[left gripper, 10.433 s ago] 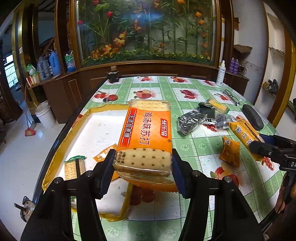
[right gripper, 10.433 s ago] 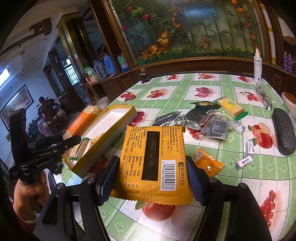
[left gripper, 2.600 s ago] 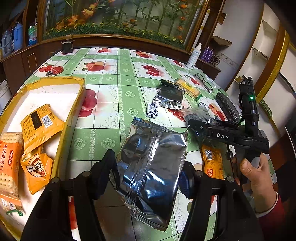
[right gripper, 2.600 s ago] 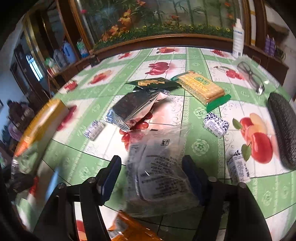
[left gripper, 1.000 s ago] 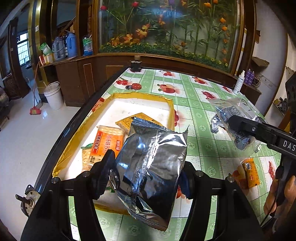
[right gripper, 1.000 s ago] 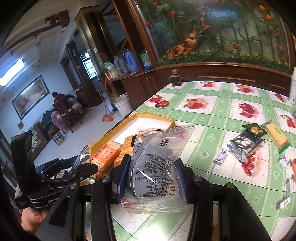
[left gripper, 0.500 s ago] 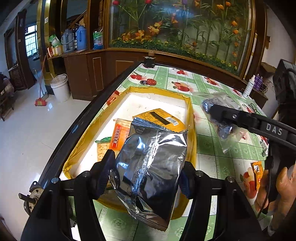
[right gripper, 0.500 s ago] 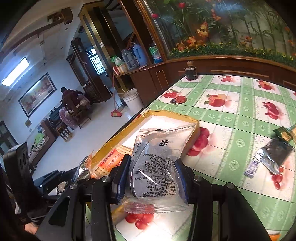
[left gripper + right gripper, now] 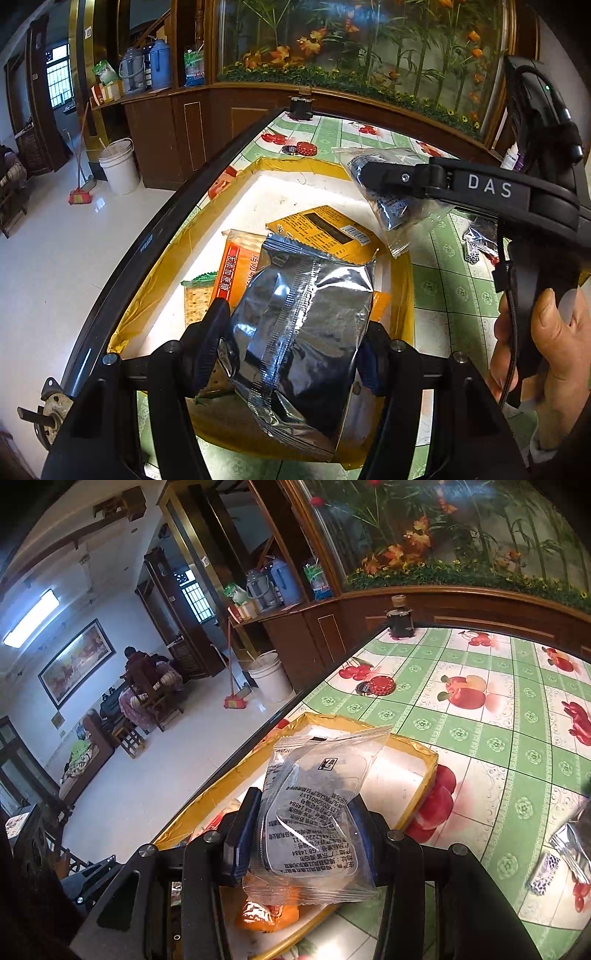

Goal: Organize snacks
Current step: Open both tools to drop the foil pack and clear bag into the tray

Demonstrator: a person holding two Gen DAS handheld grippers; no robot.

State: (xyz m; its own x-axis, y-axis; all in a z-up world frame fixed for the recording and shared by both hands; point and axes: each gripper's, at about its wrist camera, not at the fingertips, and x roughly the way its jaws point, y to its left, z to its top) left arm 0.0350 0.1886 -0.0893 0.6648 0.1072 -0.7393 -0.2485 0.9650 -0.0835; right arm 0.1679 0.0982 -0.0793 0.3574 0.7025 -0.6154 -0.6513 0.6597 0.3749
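While both grippers grip packets (silver packet [image 9: 299, 332]; clear packet [image 9: 314, 823]), tray [image 9: 162, 266] lies below.

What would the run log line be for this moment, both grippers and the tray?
left gripper: shut on silver packet over yellow tray | right gripper: shut on clear packet over tray | nothing released yet

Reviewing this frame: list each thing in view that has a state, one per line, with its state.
left gripper: shut on the silver foil packet.
silver foil packet: held in the air above the tray.
right gripper: shut on the clear packet.
clear packet: sealed, held above the tray.
yellow tray: on the table, open-topped, partly filled.
orange cracker pack: lying flat in the tray.
orange barcode packet: lying in the tray, barcode side up.
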